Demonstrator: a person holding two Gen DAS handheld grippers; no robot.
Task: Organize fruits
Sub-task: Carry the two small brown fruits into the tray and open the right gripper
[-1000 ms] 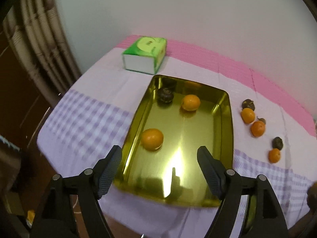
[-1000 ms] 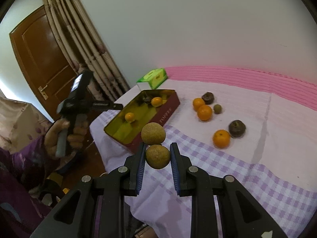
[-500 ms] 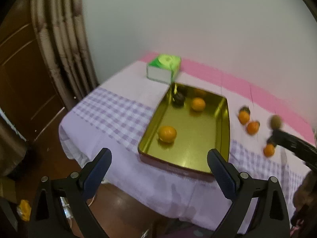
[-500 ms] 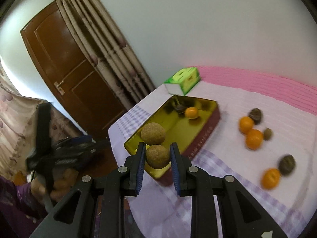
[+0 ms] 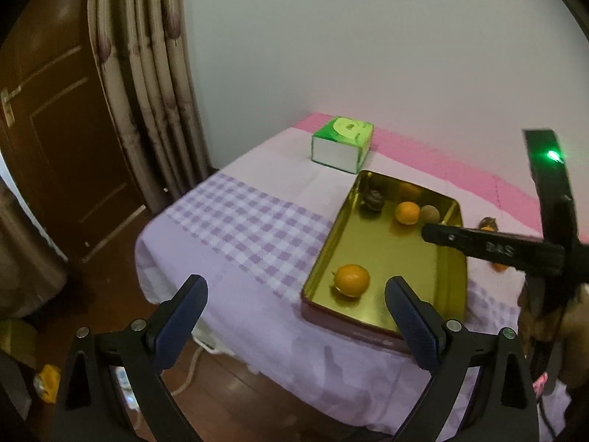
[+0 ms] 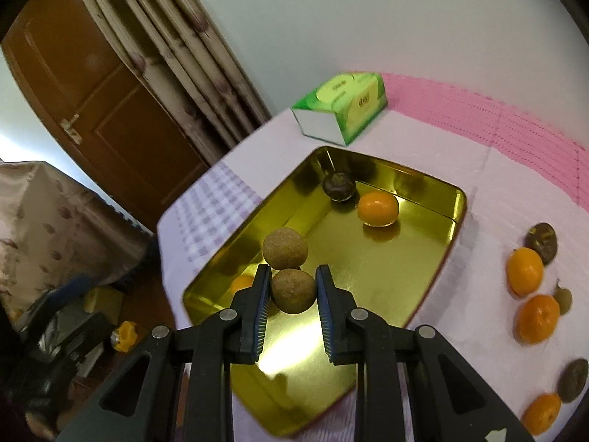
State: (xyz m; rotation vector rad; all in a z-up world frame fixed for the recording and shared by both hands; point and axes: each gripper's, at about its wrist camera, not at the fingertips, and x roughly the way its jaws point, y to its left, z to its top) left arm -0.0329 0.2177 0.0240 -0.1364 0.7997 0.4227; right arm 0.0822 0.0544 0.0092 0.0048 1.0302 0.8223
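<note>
Brown paired fruit sits pinched in your right gripper above the gold tray, not yet dropped; your left gripper hangs spread, holding nothing. Three fruits lie inside already; several oranges and dark ones wait beyond on the cloth.
</note>
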